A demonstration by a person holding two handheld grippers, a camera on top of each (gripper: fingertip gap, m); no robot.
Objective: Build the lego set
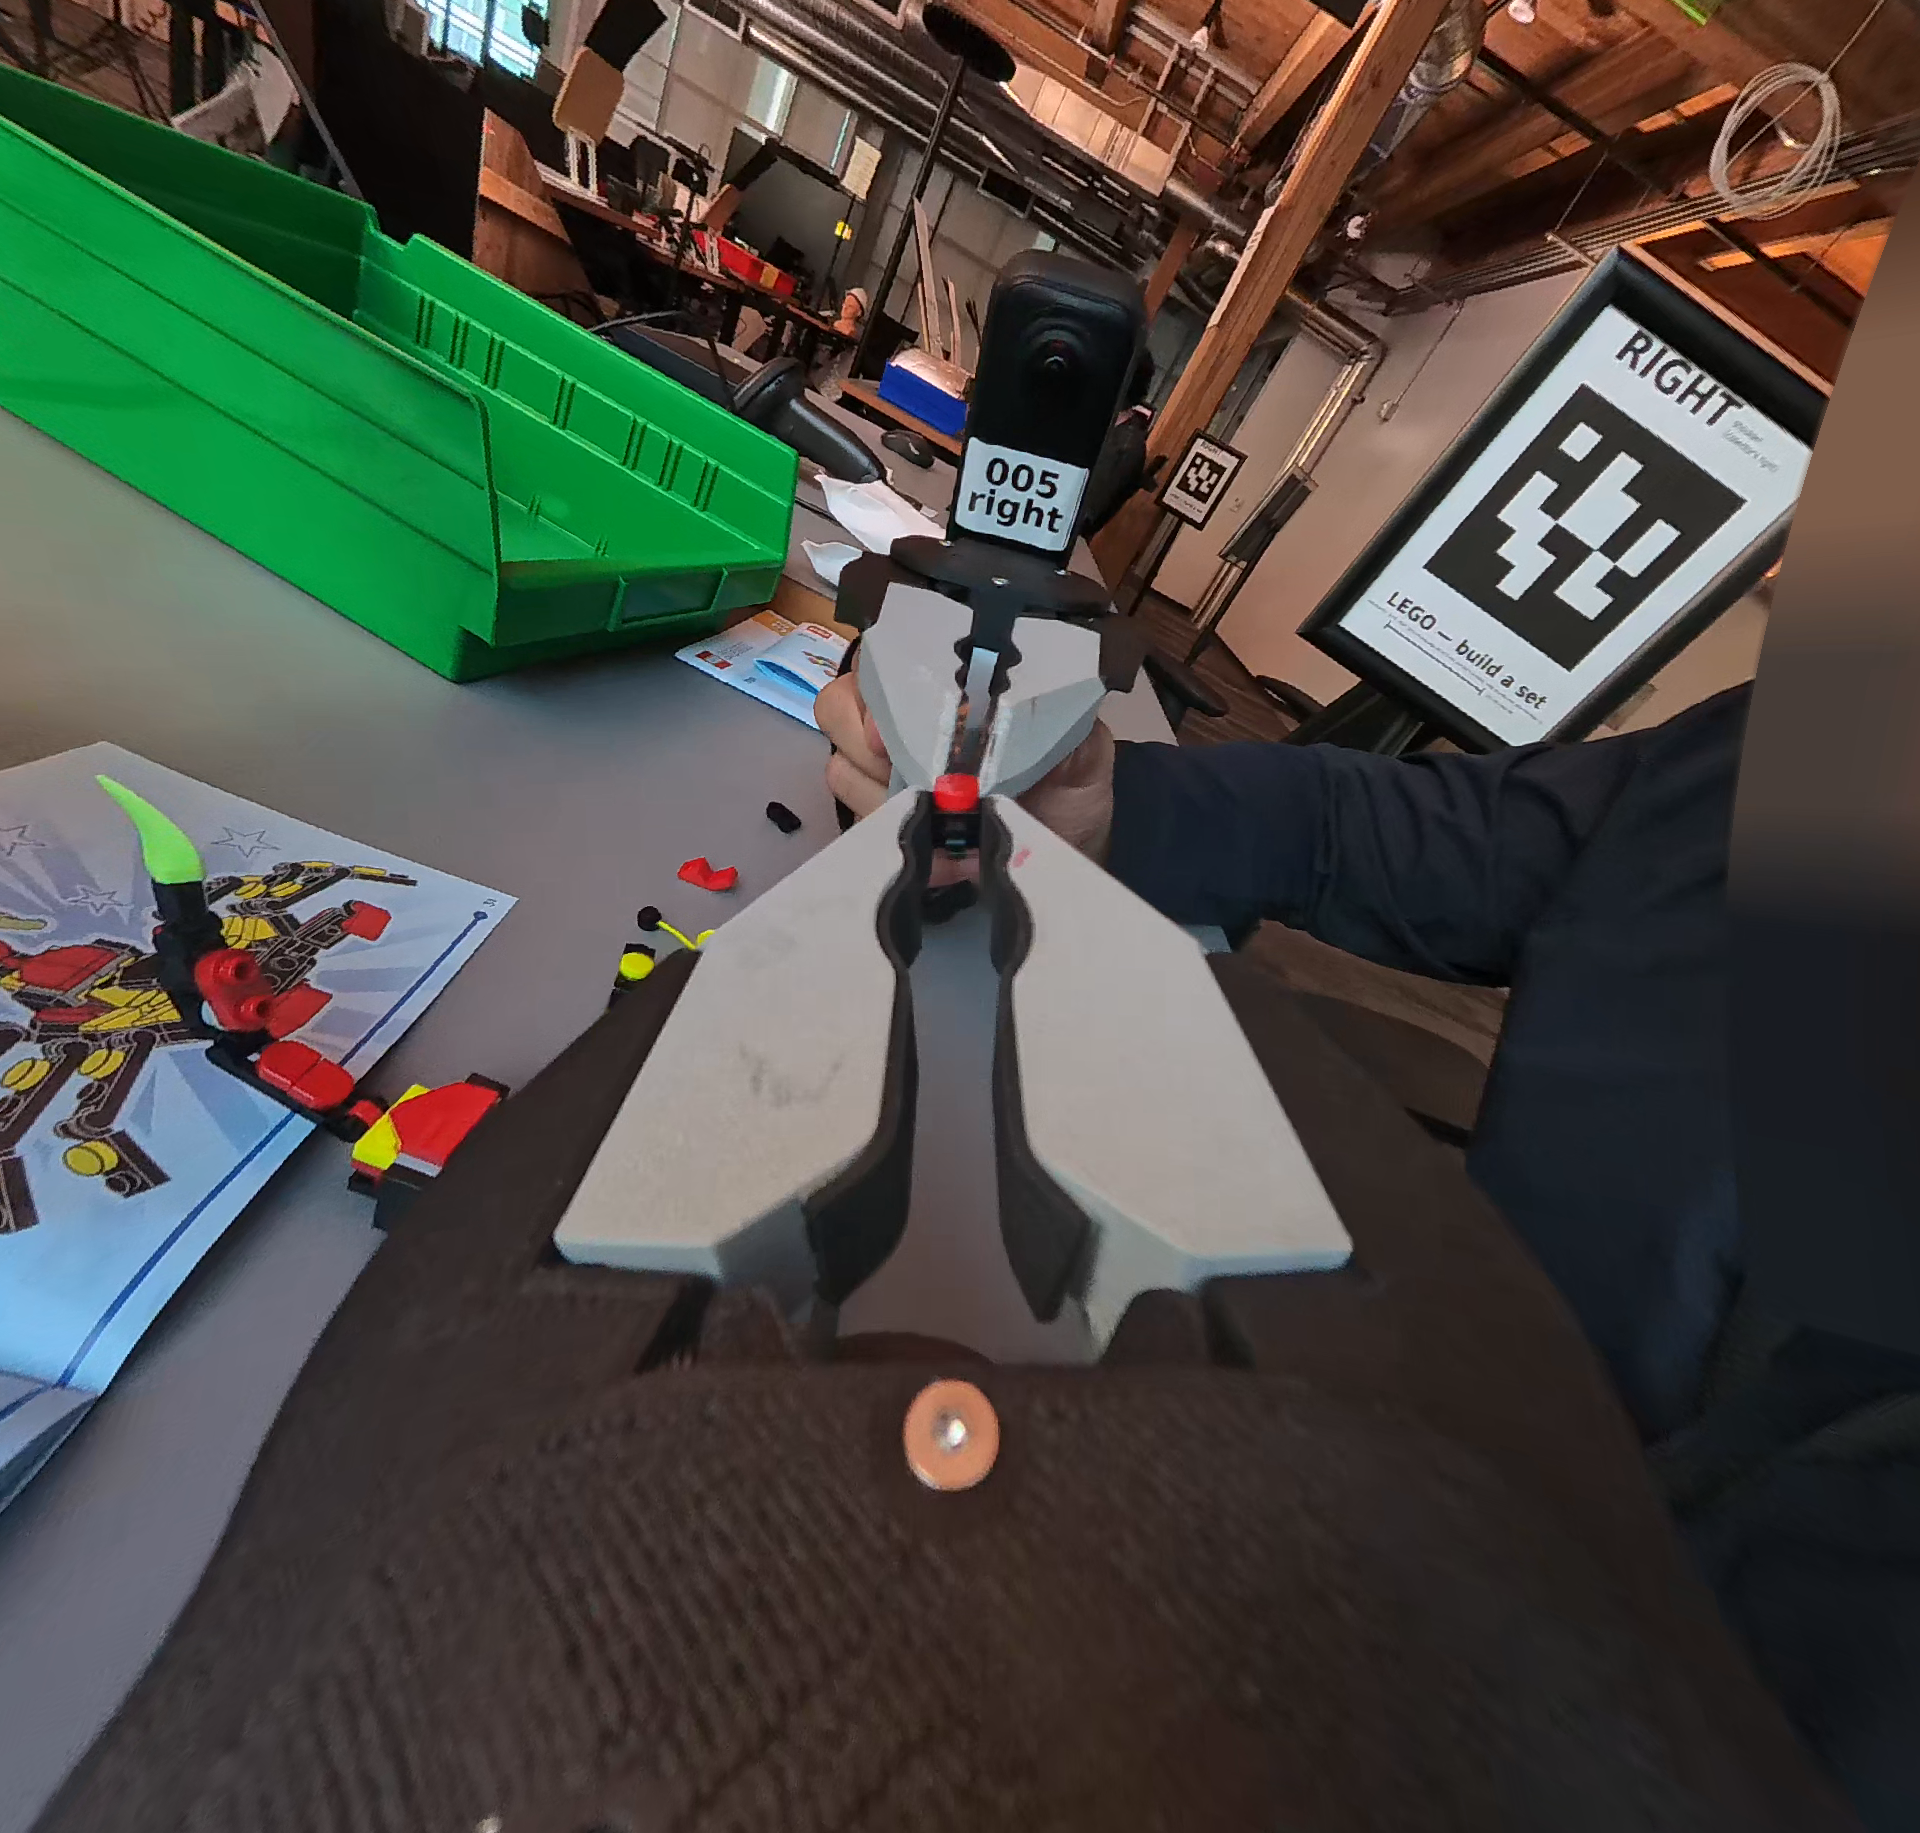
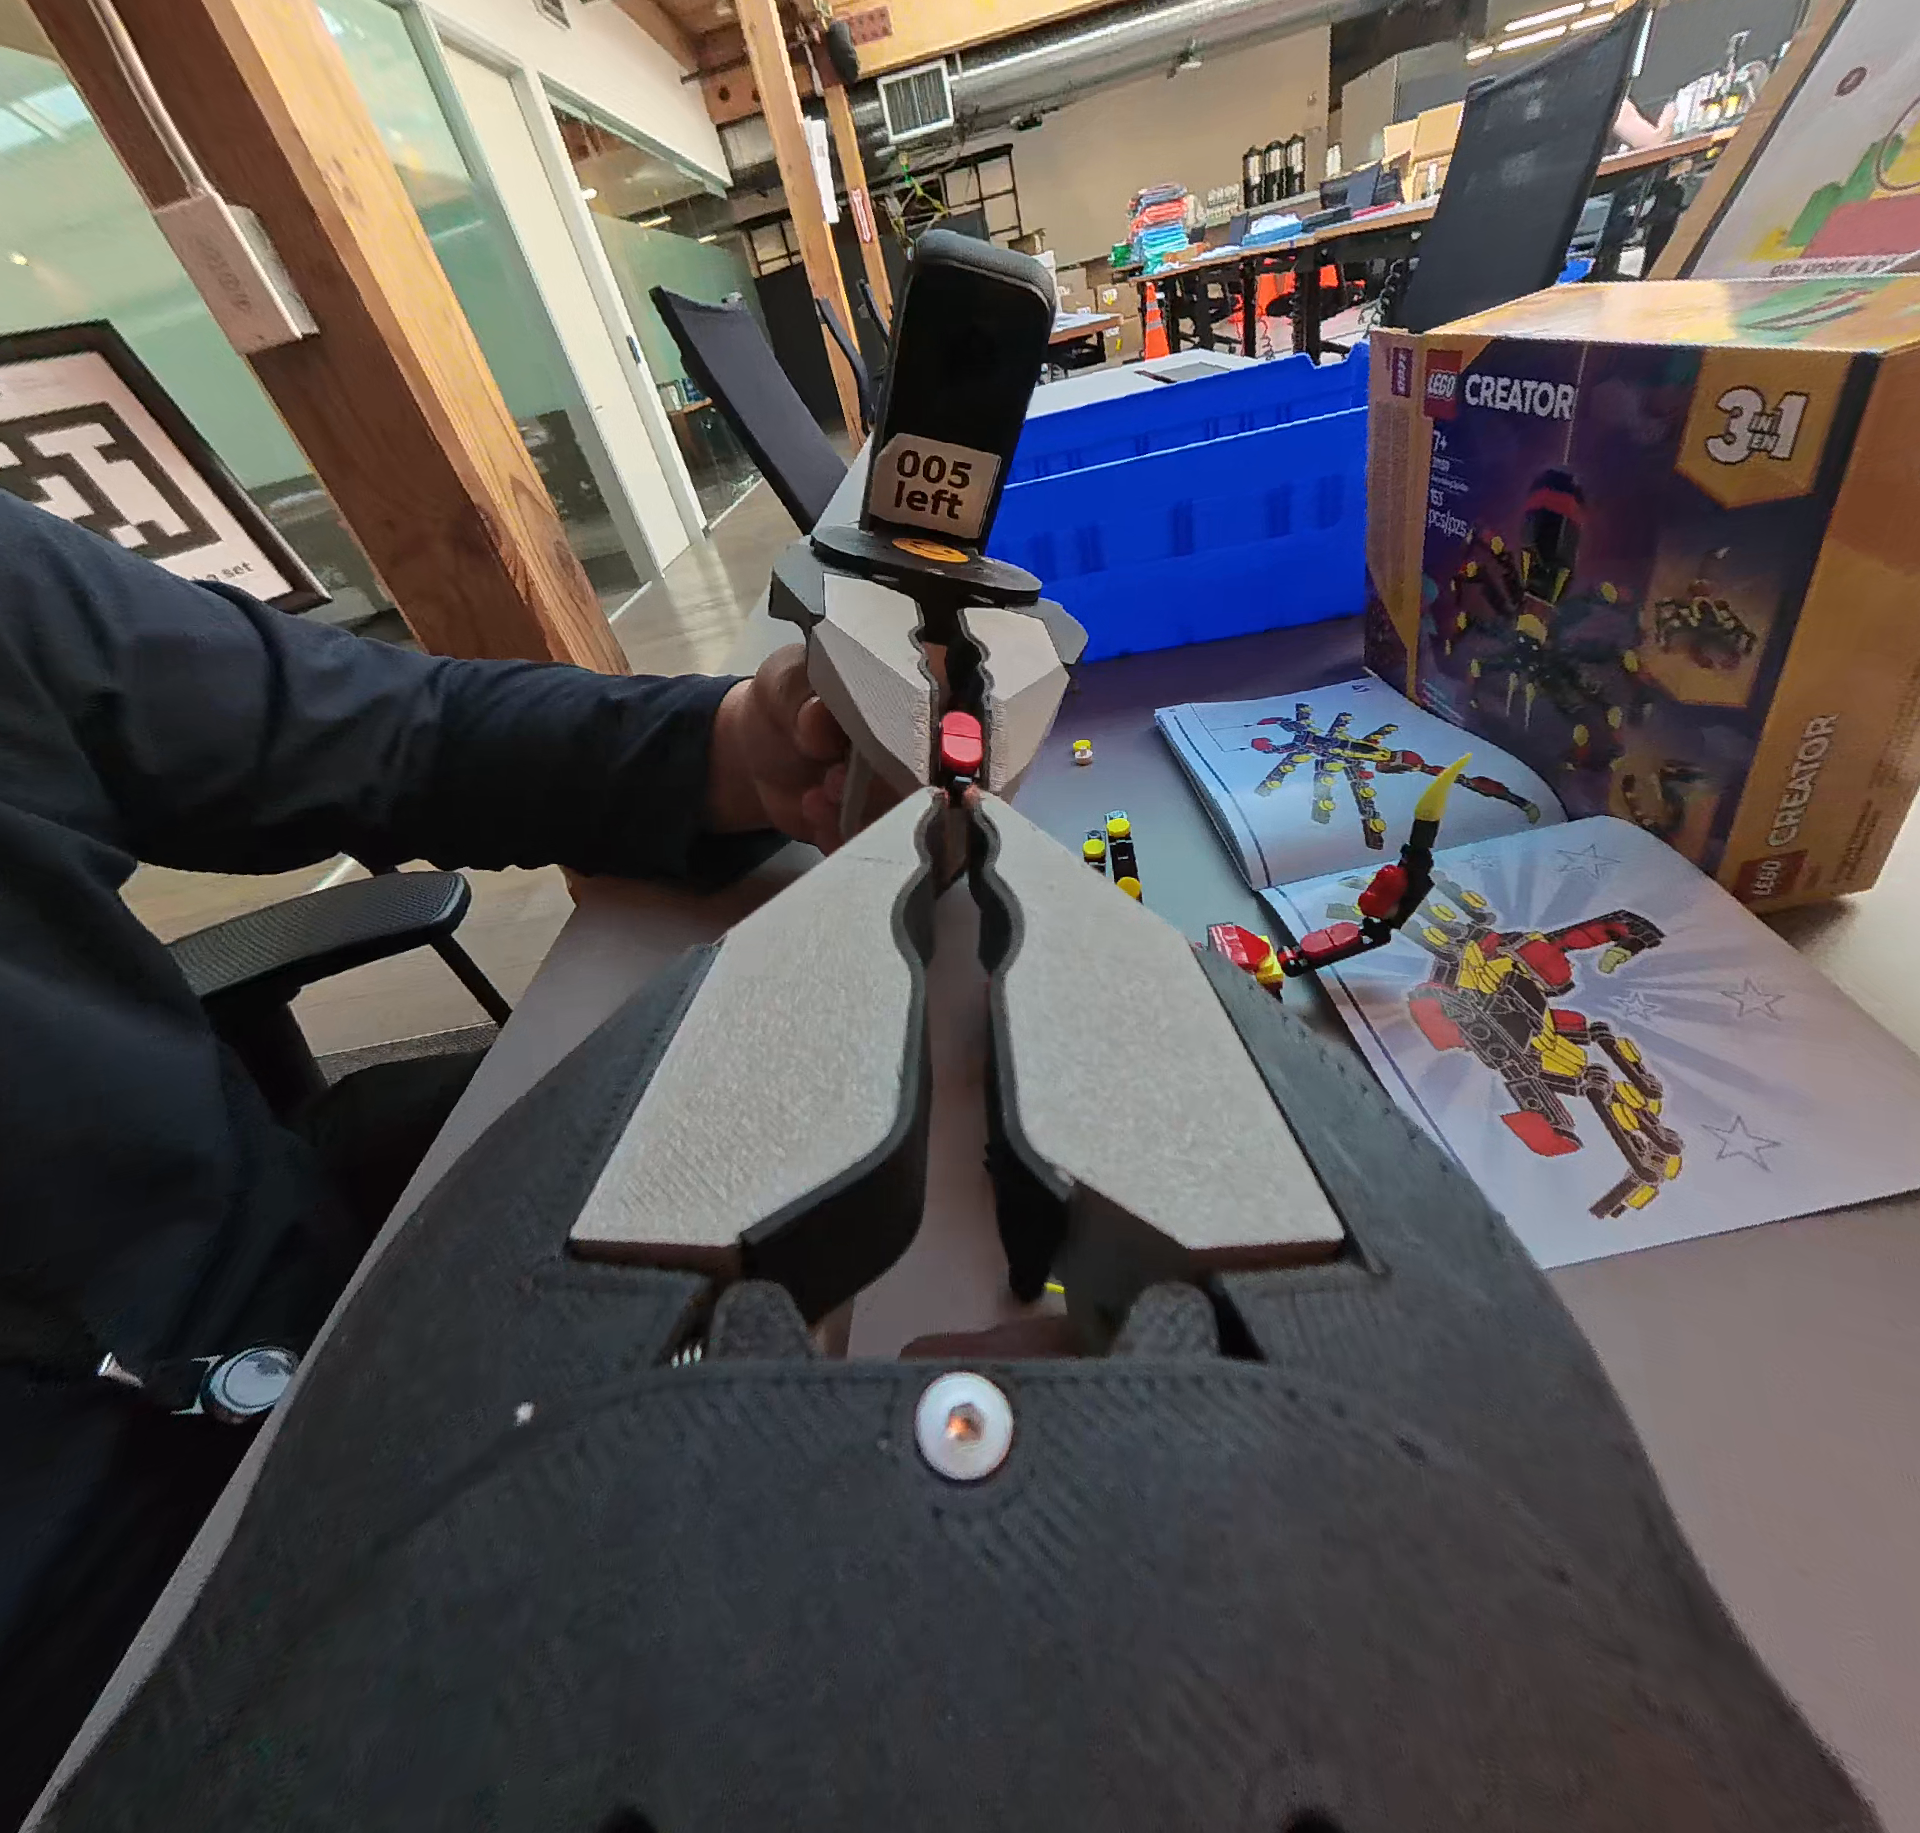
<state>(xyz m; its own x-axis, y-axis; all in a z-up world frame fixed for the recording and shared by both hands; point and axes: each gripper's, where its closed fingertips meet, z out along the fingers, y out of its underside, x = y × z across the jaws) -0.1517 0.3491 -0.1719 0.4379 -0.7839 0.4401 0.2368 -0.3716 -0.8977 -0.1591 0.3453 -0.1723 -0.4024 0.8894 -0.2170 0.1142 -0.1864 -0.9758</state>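
My left gripper [image 1: 954,809] is shut on a small red and black lego piece [image 1: 954,793], held above the grey table [image 1: 312,703]. My right gripper [image 2: 956,796] faces it tip to tip and is shut on the black end of the same piece [image 2: 960,739]. The right gripper also shows in the left wrist view [image 1: 977,734], and the left gripper in the right wrist view [image 2: 958,744]. A partly built red and black tail with a lime stinger [image 1: 166,838] [image 2: 1439,786] lies on the open instruction booklet [image 1: 104,1160] [image 2: 1662,1108].
A green bin [image 1: 416,453] stands at the back left, a blue bin [image 2: 1195,505] and the set's box [image 2: 1642,588] behind the booklet. A red and yellow sub-assembly [image 1: 426,1129] and loose pieces [image 1: 707,871] [image 2: 1117,848] lie nearby. A framed sign [image 1: 1579,526] stands beside the table. The grippers are tip to tip, or close to it.
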